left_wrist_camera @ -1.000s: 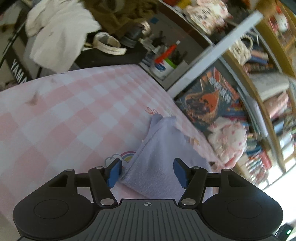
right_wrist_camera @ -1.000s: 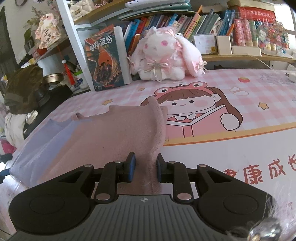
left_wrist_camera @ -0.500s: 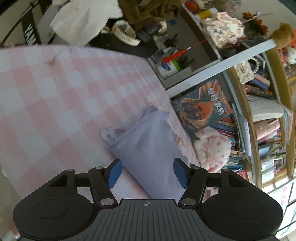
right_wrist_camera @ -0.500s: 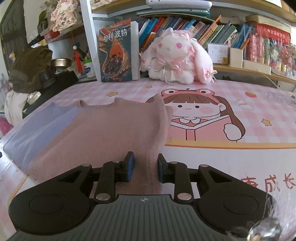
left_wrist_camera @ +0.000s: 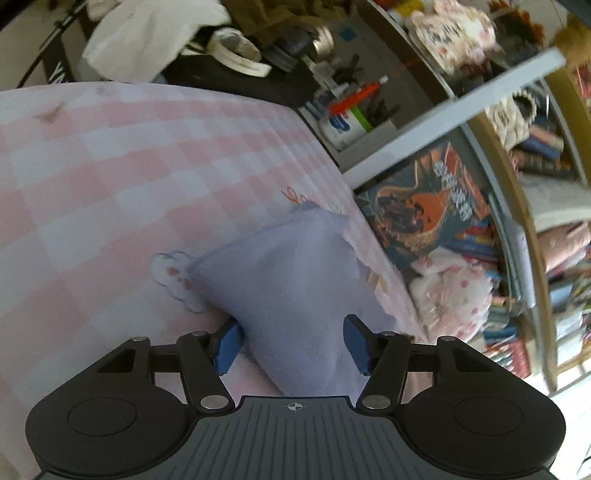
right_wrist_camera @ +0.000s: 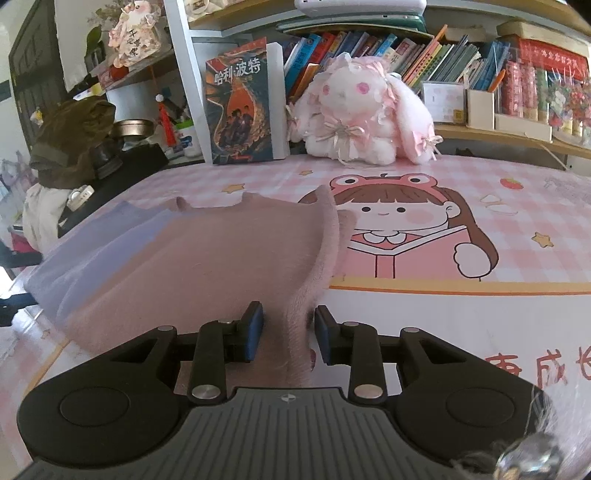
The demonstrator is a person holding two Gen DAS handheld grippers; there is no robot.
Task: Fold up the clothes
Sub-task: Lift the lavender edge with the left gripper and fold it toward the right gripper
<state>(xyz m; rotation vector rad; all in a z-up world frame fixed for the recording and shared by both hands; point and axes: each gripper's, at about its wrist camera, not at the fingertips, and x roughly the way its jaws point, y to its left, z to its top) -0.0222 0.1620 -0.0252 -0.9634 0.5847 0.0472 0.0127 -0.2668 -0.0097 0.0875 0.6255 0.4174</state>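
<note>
A soft garment lies on the pink checked table cover, lavender at one end (left_wrist_camera: 295,280) and dusty pink at the other (right_wrist_camera: 221,258). My left gripper (left_wrist_camera: 293,345) is open, its blue pads astride the lavender end, the cloth running between them. My right gripper (right_wrist_camera: 288,328) is shut on the pink end: a raised fold of the cloth is pinched between its pads. The lavender part also shows at the left in the right wrist view (right_wrist_camera: 92,251).
A white and pink plush rabbit (right_wrist_camera: 354,118) and an upright book (right_wrist_camera: 240,103) stand at the table's back edge under full bookshelves. A black stand with clutter and a white cloth (left_wrist_camera: 147,33) lies beyond the table's far end. A printed cartoon girl (right_wrist_camera: 406,229) covers the table's middle.
My left gripper has moved forward, so the lavender end now lies deeper between its open pads. My right gripper has kept its hold on the pink fold and shifted slightly.
</note>
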